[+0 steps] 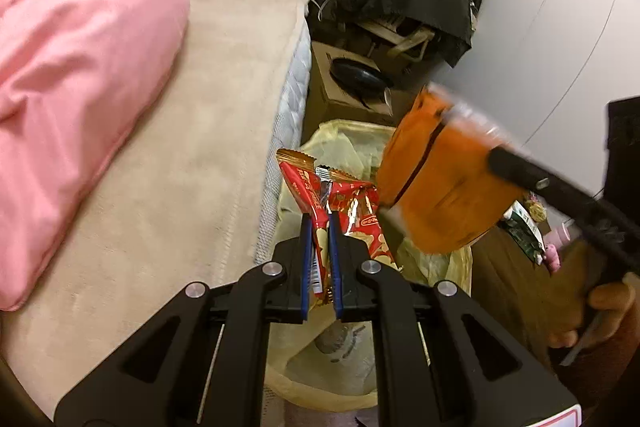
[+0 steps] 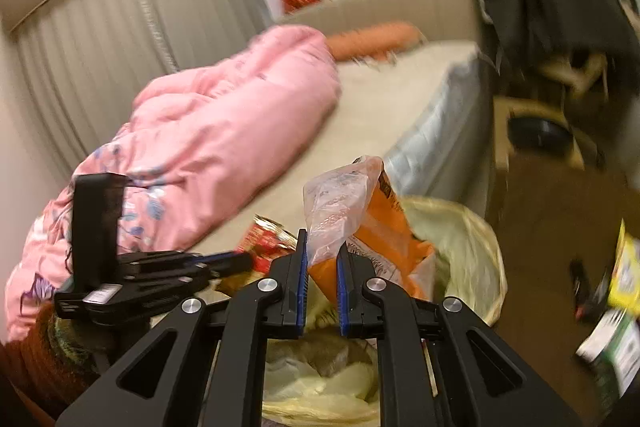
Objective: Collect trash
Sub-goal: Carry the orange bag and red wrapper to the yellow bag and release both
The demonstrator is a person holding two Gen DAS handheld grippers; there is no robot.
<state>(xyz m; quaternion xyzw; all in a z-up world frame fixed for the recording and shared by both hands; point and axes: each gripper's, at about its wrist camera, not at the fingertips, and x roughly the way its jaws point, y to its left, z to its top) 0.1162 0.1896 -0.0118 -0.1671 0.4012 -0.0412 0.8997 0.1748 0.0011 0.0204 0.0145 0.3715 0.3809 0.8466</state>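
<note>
Currently, disposal is in hand: the left hand-held gripper (image 1: 320, 223) is clamped on a red snack wrapper (image 1: 340, 203), the right hand-held gripper (image 2: 322, 247) on an orange plastic bag (image 2: 376, 231), both over the lined bin (image 2: 472, 239). Release into it is called for next.

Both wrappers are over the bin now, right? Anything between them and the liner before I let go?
Nothing visible blocks either drop. The left gripper holds the red wrapper and the right gripper the orange bag, both above the open mouth of the lined bin; only earlier trash lies inside.
</note>
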